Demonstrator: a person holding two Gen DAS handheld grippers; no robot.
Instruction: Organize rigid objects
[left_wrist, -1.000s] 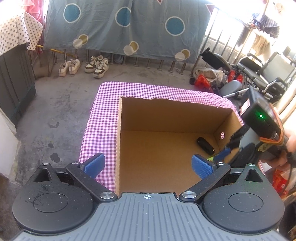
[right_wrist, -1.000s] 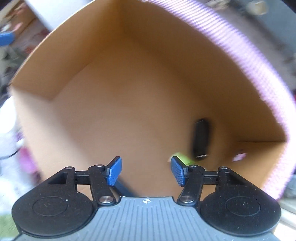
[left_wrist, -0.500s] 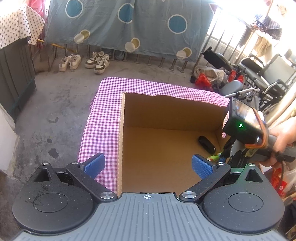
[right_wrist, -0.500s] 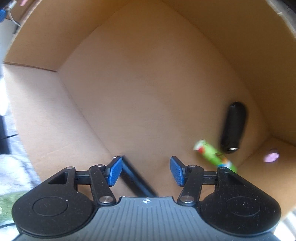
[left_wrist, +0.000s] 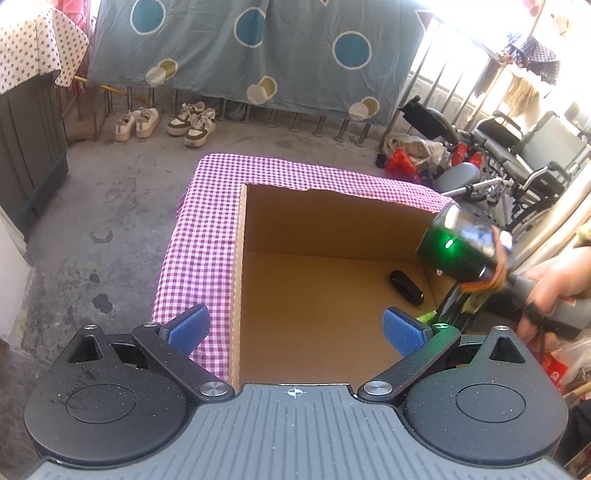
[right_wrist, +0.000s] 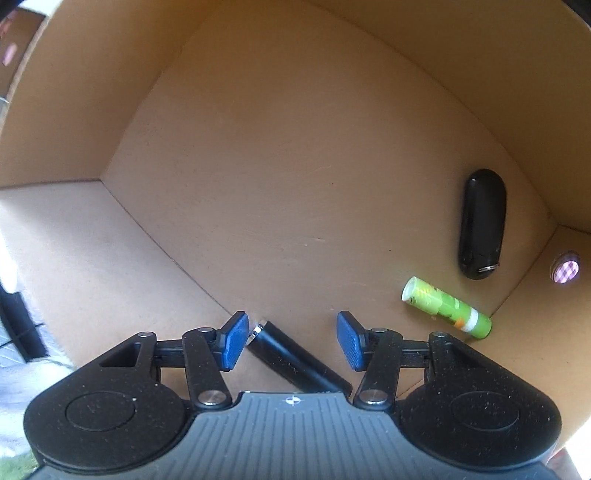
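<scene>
Blue rubber pads on the right gripper (right_wrist: 290, 339) stand apart inside the brown cardboard box (right_wrist: 295, 147), and a black cylindrical tube with a silver end cap (right_wrist: 291, 360) lies slantwise on the box floor between them. Neither pad presses on it; the left pad sits just beside the capped end, so the right gripper is released and holds nothing. Beyond it, toward the corner, rest a green printed tube with a white band (right_wrist: 445, 308) and, farther along the wall, a black oval case (right_wrist: 480, 229), the two near each other but apart.

The left gripper (left_wrist: 295, 326) hovers over the near rim of the box, its pads wide apart and empty, one above the purple-and-white checked cloth (left_wrist: 207, 229) covering the table.

The likely trouble is the black tube's angle. It runs diagonally across the gap, so if the right gripper were to close on it, the pads would meet it askew and could spin it or squirt it out, since a smooth round body rolls easily on flat cardboard. A nudge from the left pad against the cap could equally send it rolling toward the green tube. Pulling out carelessly, the gripper could catch the nearby box wall and shift the light box on the cloth.
</scene>
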